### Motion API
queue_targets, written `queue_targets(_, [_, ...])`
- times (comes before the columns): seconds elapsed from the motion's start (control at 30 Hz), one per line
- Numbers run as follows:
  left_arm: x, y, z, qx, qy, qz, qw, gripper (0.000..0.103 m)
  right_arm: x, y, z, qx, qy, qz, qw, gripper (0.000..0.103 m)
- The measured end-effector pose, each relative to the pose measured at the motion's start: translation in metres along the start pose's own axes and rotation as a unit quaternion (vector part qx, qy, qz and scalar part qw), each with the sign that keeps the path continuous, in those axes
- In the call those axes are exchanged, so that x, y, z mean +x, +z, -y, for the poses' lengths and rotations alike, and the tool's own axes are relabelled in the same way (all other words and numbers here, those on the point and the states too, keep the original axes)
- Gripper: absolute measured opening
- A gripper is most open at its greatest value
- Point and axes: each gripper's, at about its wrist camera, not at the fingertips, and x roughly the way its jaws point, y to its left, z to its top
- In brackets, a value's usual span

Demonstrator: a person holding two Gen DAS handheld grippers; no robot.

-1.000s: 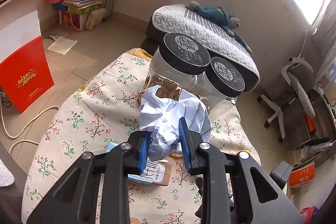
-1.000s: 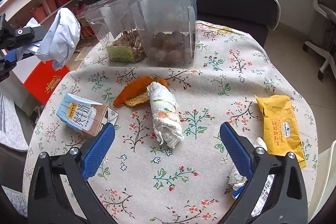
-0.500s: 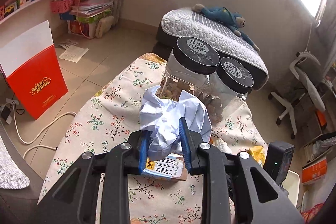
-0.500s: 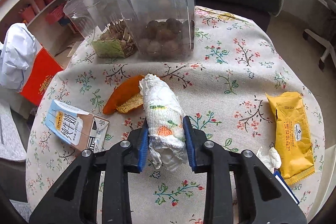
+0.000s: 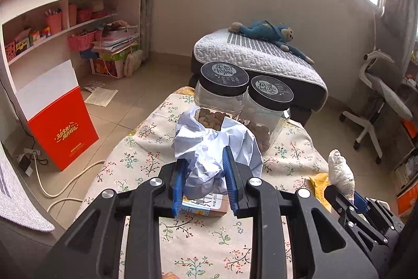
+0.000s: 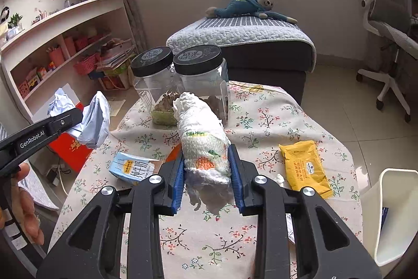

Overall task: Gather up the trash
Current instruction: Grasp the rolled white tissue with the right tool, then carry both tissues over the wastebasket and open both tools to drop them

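Trash is being held in both grippers above the counter (image 6: 261, 122), which is wearing a flowered cloth. The right gripper (image 6: 207, 174) is clamping its blue jaws on a rolled paper towel (image 6: 202, 137) printed with an orange fruit. The roll's long axis is running along the gripper's fingers, its far end pointing away toward the two jars (image 6: 177, 85) and its ragged near end hanging down between the jaws. From the left wrist view the same roll (image 5: 339, 173) is standing up out of the right gripper at the right edge, clear of the counter.

The left gripper (image 5: 205, 182) is squeezing its jaws on a crumpled ball of pale blue paper (image 5: 214, 148), which is bulging up and out past both pads. In the right wrist view that paper (image 6: 91, 122) is sitting off the counter's left side, with a person's hand (image 6: 24, 203) gripping the handle at the near left.

Still lying on the cloth are a small milk carton (image 6: 133, 169) at the near left with its long side running left to right, a yellow snack wrapper (image 6: 304, 168) at the right pointing near to far, and a sliver of orange peel (image 6: 175, 152) just left of the towel. A white bin (image 6: 392, 213) is standing at the near right, beside the counter's edge.
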Motion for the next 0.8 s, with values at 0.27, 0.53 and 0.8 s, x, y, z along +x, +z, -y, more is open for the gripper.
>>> queue_targets(0.27, [-0.017,-0.002,0.042,0.038,-0.014,0.033,0.9986,0.027,-0.020,0.005,0.026,0.009,-0.053,0.061,0.997,0.029])
queue_targets(0.53, [-0.027,-0.009,0.080,0.061,-0.035,0.038,0.9968,0.027,-0.037,0.004,0.046,0.019,-0.091,0.085,0.992,0.030])
queue_targets(0.8, [-0.035,-0.020,0.117,0.084,-0.056,0.043,0.9939,0.027,-0.052,0.000,0.070,0.026,-0.124,0.093,0.988,0.030])
